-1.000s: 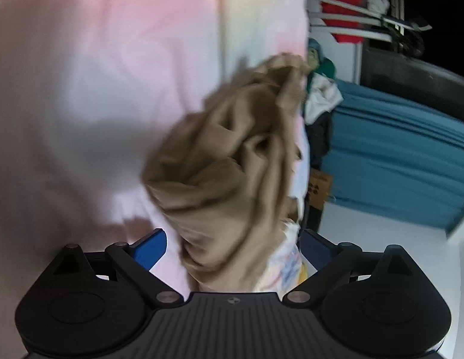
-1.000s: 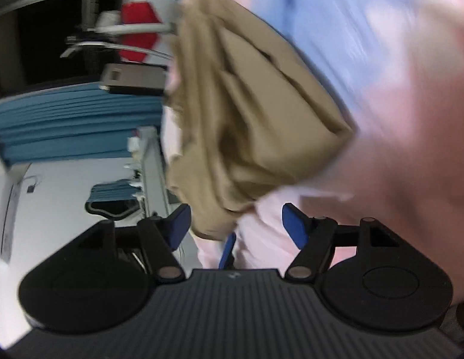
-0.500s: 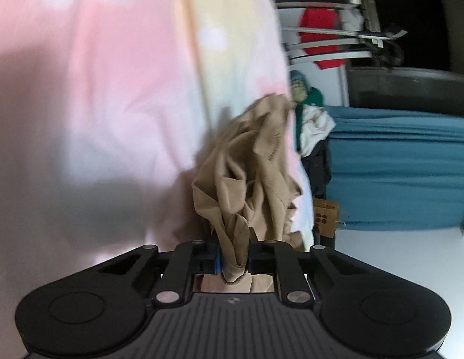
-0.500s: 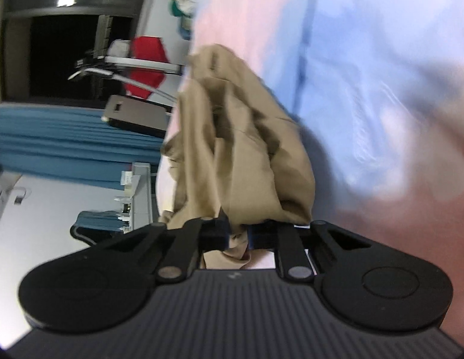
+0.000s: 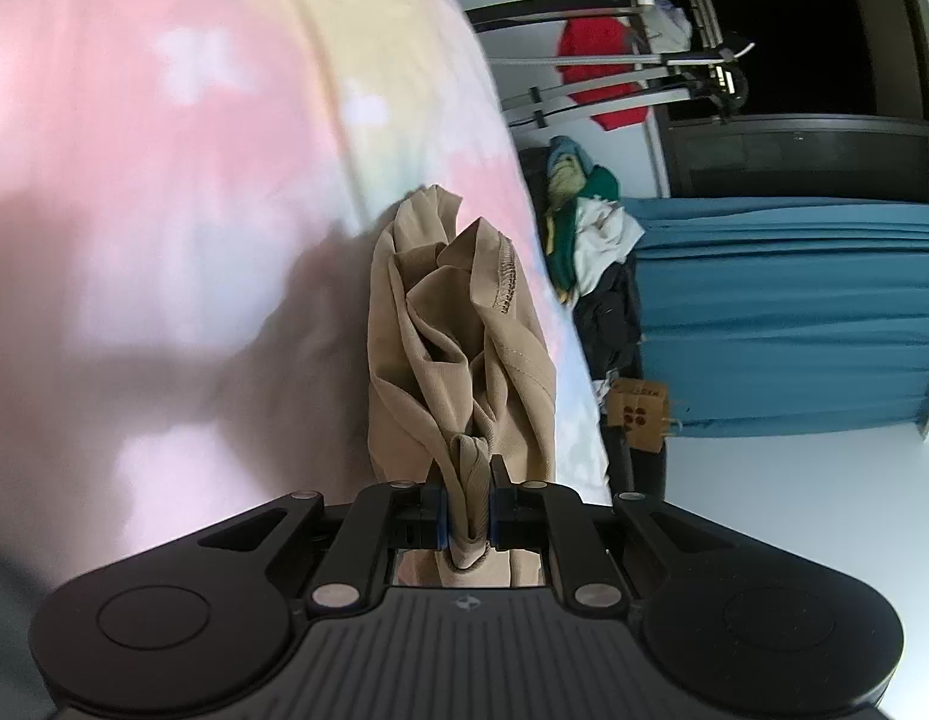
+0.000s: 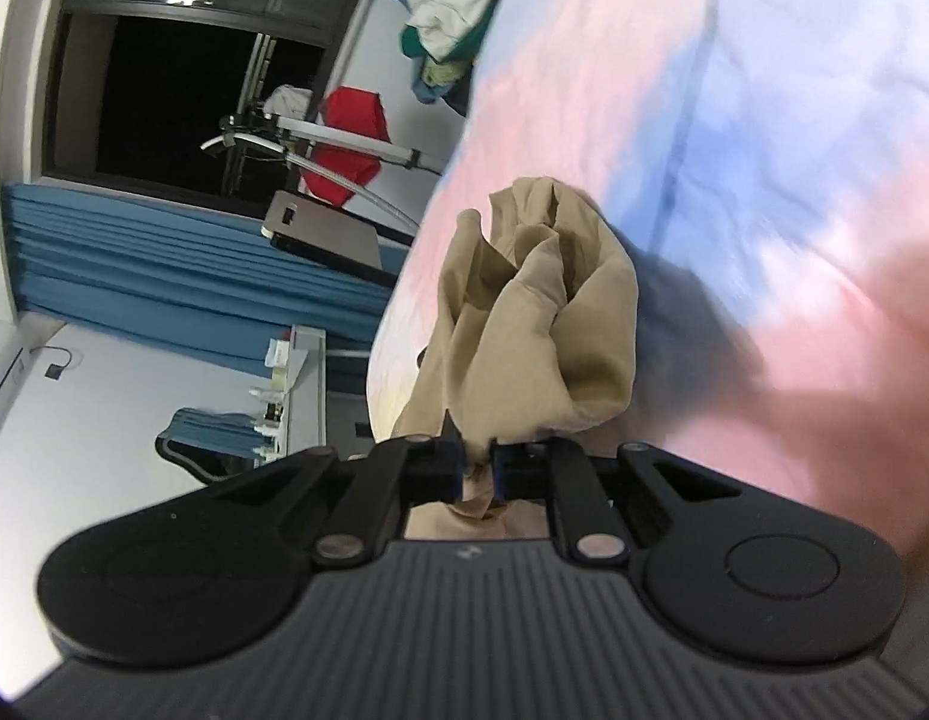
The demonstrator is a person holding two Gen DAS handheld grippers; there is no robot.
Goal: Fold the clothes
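— Talk me through it, what have you got?

— My left gripper (image 5: 468, 507) is pinched tight on a bunched fold of the tan garment (image 5: 458, 336), blue pads squeezing the cloth from both sides. My right gripper (image 6: 477, 471) is doing the same, clamped on another gathered bit of that garment (image 6: 536, 324).

— And where's the garment sitting?

— It bunches up ahead of my fingers in both views, crumpled, with a stitched hem (image 5: 507, 276) showing on the left camera. Behind it is the pastel bedspread (image 5: 164, 180), pink, yellow and blue patches, blurred. The cloth throws a shadow on the spread; whether it touches the spread I can't tell. It's close to the bedspread's edge, the one toward the room.

— What's beyond that edge?

— A heap of clothes (image 5: 590, 228), green and white on top, dark below. Blue curtains (image 5: 782, 312) beside them, a small cardboard box (image 5: 638, 414) on the floor, and a red garment (image 6: 350, 144) hanging on a drying rack (image 6: 338, 138) near a dark window.
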